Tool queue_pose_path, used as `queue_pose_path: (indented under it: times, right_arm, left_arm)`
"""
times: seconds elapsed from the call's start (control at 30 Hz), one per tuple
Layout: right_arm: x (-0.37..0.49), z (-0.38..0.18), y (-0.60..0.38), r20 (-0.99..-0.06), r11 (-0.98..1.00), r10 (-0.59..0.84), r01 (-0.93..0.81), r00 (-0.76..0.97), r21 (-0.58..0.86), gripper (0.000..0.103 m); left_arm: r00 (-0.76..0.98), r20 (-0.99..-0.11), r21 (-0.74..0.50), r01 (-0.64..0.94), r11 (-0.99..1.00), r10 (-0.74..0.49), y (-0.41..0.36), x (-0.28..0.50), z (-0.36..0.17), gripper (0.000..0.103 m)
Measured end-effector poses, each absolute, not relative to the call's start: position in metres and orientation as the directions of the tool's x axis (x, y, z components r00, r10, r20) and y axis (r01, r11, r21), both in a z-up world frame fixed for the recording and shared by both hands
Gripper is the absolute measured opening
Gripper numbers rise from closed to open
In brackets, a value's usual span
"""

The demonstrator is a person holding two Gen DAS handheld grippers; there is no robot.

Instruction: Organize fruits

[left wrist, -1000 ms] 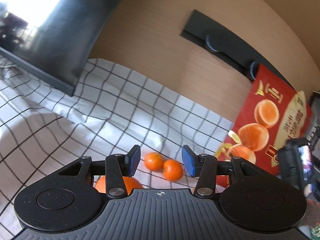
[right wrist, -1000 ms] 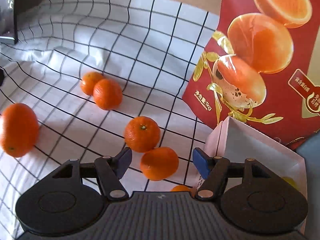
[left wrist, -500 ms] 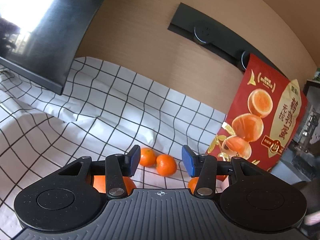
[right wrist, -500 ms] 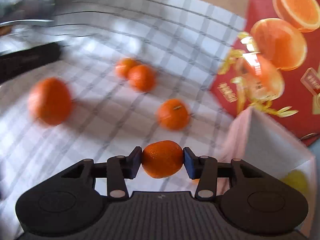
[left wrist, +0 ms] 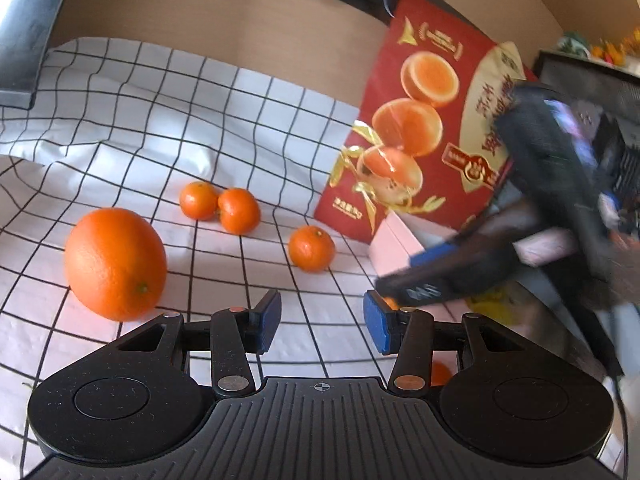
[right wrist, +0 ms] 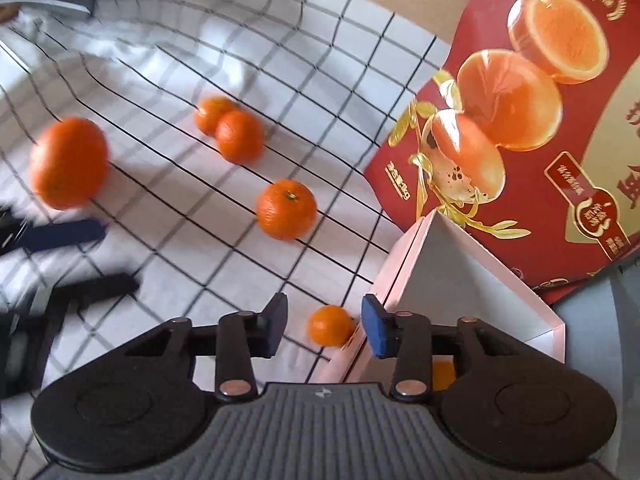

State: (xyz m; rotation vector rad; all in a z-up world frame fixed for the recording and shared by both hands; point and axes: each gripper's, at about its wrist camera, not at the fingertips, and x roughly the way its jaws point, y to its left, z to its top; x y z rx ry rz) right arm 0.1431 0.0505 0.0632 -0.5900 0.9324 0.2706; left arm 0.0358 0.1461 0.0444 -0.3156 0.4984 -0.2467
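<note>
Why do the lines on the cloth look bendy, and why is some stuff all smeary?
Left wrist view: the fisheye lens bends the cloth's grid lines; the right gripper is smeared by motion, while the big orange looks sharp. Right wrist view: the same bending; the big orange and the left gripper at the edge are blurred, the red bag is fairly sharp.
</note>
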Motion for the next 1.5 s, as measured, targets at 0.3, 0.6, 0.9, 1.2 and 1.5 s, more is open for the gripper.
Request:
queue_pose_path:
  times: [0.3, 0.6, 0.9, 1.2, 1.5]
  right_arm:
    - [0.163, 0.025, 0.077, -0.827, 0.745, -0.2, -0.466, 0.526, -0.477, 0.032]
    - [0.116, 0.058, 0.066, -0.836, 0.772, -0.057, -0.507, 0.545, -0.383, 0.027]
    - [0.024, 0.108, -0.058, -0.786, 0.877, 0.209, -0.468, 0.581, -0.113, 0.027]
    - [-0.011, 0.064, -0.139, -0.722, 0.925, 0.307, -0.374, 0.62, 0.072, 0.027]
    - [-0.02, 0.042, -0.155, -0.665, 0.928, 0.323, -0.364, 0.674, 0.081, 0.057]
  left_arm:
    - [0.884, -0.394, -0.439, 0.058, 0.897, -0.25, 0.175, 0.036, 0.048, 0.05]
    - [0.874, -0.394, -0.459, 0.081, 0.885, -0.284, 0.176, 0.039, 0.045, 0.05]
    - [0.762, -0.413, -0.383, 0.352, 0.854, -0.499, 0.118, 0.027, 0.052, 0.05]
    - [0.791, -0.536, -0.042, 0.323, 0.945, -0.294, 0.029, 0.007, 0.052, 0.05]
    - [0.78, -0.564, -0.003, 0.327, 0.945, -0.272, 0.009, 0.012, 0.05, 0.054]
